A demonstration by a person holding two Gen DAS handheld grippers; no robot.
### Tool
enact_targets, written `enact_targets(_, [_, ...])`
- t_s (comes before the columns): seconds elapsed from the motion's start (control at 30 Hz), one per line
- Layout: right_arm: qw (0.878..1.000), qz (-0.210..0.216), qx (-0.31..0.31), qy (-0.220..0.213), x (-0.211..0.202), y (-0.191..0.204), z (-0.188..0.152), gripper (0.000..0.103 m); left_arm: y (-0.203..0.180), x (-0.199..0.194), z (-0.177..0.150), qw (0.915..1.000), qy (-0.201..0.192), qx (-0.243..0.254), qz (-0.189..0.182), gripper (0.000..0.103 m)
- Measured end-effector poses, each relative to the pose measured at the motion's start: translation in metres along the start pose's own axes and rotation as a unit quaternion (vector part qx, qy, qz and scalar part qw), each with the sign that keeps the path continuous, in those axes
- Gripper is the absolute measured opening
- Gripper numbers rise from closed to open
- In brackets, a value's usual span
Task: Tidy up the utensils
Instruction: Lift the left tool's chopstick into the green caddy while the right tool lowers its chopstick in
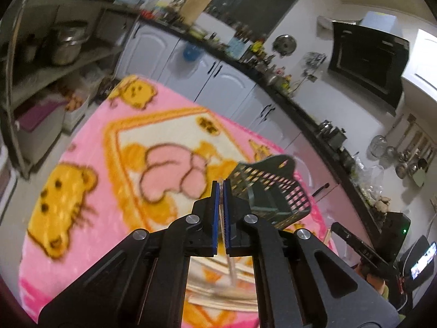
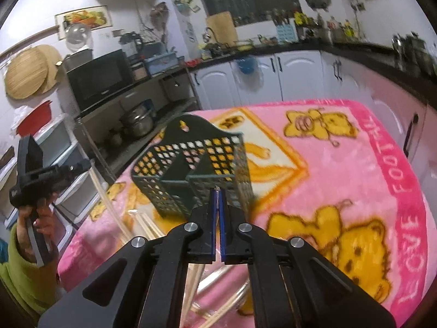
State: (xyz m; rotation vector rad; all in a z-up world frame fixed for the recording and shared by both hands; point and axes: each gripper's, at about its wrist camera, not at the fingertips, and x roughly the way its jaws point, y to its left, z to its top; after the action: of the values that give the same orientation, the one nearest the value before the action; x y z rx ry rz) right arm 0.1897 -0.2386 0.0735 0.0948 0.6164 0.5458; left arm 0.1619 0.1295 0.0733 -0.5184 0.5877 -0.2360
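Early on, I judge: the dark green perforated plastic utensil basket (image 2: 191,175) on the pink bear-print blanket (image 2: 341,180) looks empty, wooden chopsticks (image 2: 153,227) lie beside it, while the left gripper (image 1: 221,184) and right gripper (image 2: 216,191) each pinch one thin stick.

Both wrist views: aimed downward along closed jaws, near the bench (image 1: 82,246); green utensil basket (image 1: 269,191) (image 2: 191,169) shared.

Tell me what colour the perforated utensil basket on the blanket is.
Dark green; the utensil basket shows best in the right wrist view.
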Motion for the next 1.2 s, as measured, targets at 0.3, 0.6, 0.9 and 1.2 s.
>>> enact_targets(0.3, [0.999, 0.016, -0.038, -0.034, -0.021, 0.025, 0.023, 0.002, -0.044, -0.012, 0.021, 0.9983, -0.02, 0.049, -0.024, 0.001])
enact_targets(0.6, [0.995, 0.017, -0.068, -0.074, -0.038, 0.04, 0.054, 0.002, -0.084, -0.02, 0.038, 0.9941, -0.031, 0.094, -0.043, 0.001])
enact_targets(0.9, [0.988, 0.027, -0.084, -0.13, -0.052, 0.052, 0.096, 0.002, -0.13, -0.02, 0.063, 0.9866, -0.057, 0.139, -0.065, 0.001])
enact_targets(1.2, [0.981, 0.029, -0.087, -0.17, -0.055, 0.054, 0.14, 0.002, -0.149, -0.004, 0.088, 0.9854, -0.069, 0.14, -0.068, 0.001])
